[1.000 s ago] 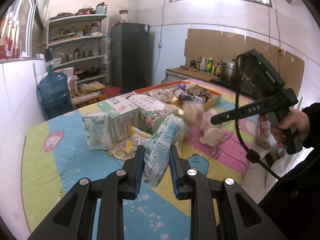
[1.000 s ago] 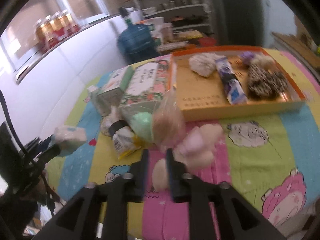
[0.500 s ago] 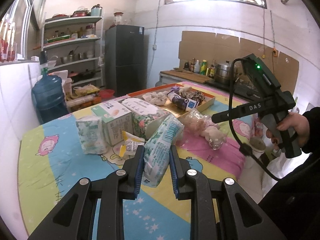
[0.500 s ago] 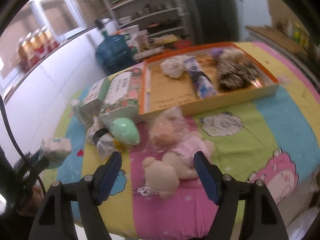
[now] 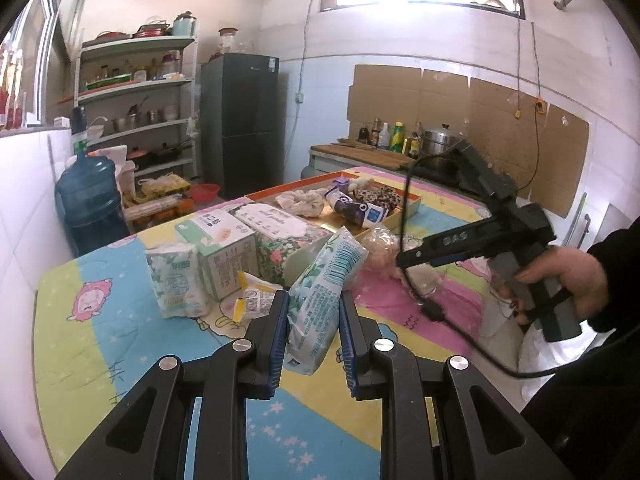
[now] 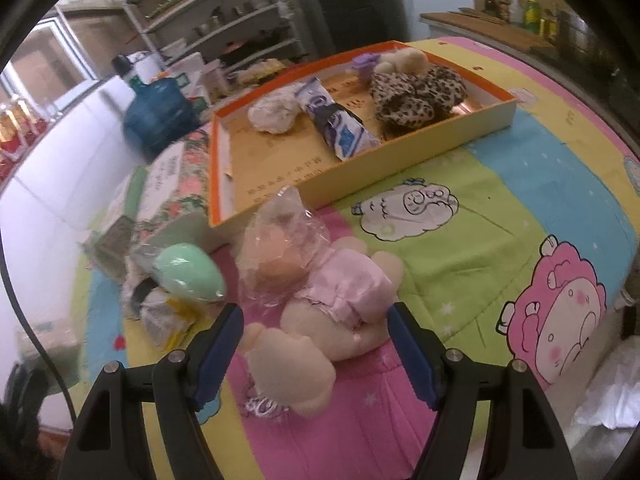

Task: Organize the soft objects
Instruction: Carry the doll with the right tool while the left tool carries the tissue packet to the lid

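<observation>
Left gripper (image 5: 313, 330): jaws pinch a green-white tissue pack (image 5: 326, 292), held tilted above the table; same grip as a second ago.
Right gripper (image 6: 316, 350): jaws spread wide and have just been opening; the pads touch nothing.
Change: a second ago the right jaws pinched the doll's foot in the air; the doll (image 6: 320, 300) now lies on the pink stripe of the cloth (image 6: 500, 208), its legs between the open jaws, head in clear plastic.
Open room: bare cloth right of the doll up to the table's edge; on its left a green pouch (image 6: 188, 274) lies just beside it.
Tray (image 6: 404, 156): just behind the doll, holding a white bundle, a blue-white pack and a leopard-print item, with its left half free.
Left view only: a hand (image 5: 568, 280) gripping the right gripper's handle; boxes (image 5: 224, 246) and a second pack (image 5: 176, 280) standing left of the tray.
</observation>
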